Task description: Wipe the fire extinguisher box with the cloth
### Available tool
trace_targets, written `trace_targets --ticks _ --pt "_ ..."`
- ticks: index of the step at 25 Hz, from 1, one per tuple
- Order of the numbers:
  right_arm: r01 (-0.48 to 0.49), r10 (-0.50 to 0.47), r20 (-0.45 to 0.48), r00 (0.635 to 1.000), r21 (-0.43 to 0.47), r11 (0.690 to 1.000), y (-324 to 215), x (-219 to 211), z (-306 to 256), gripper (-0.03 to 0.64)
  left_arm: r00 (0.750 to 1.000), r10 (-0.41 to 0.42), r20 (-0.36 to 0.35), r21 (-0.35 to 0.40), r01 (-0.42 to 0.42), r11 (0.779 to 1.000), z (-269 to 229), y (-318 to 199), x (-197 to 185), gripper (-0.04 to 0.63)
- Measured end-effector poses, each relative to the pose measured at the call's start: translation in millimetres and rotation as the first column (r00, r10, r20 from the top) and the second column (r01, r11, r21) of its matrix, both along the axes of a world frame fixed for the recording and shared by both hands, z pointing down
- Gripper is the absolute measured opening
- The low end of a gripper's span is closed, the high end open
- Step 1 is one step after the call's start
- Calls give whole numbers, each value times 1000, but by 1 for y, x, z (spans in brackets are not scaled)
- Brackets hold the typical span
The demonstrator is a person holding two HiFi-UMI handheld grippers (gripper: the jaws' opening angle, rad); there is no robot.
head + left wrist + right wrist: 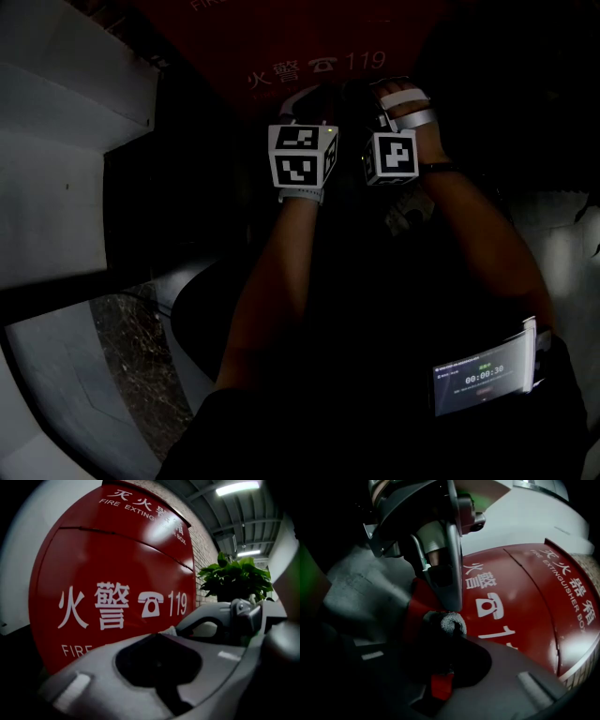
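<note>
Cloth (449, 619) in right gripper (443, 626), head view dark

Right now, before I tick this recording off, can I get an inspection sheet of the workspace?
Surface: fire extinguisher box, red front with white lettering and 119; glare patch near the top, no dirt discernible.
Job's things: grey cloth, bunched, in front of the box.
Clutter: nothing seen.
Grippers: right gripper fingers shut on the cloth; left gripper fingers together, seemingly pinching the same cloth at their tips. The two meet tip to tip.
Cables: nothing seen.
Surroundings: potted plant beside the box, brick wall, ceiling lights, timer screen on the person's arm; the head view is very dark.
</note>
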State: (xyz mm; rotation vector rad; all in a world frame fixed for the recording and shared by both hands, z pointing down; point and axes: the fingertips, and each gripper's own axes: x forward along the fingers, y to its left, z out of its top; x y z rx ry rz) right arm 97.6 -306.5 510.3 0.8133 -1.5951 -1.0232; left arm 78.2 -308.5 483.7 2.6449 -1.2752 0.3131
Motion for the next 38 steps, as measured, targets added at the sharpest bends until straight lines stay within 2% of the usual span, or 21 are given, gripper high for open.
trace_targets --ticks 11,15,20,24,33,38 --pt "-1 -5 -52 999 -117 993 1 -2 46 34 999 18 47 -149 -11 989 52 2 5 3" --pt "2 -15 -85 996 -150 989 2 -2 62 34 999 20 32 -237 -12 972 70 8 7 3" --pt "2 -22 -109 994 -180 984 3 -2 76 34 997 47 55 -271 -31 962 82 13 11 3" --pt "6 -33 -131 991 -206 979 3 -3 88 34 995 76 57 -319 -54 946 100 15 16 3" --pt "-8 -15 -86 996 -259 966 7 -3 90 34 995 74 73 -335 -45 941 101 16 15 3" --pt "-30 19 -44 999 -261 965 18 -6 56 34 997 72 36 -270 -60 961 54 23 21 3"
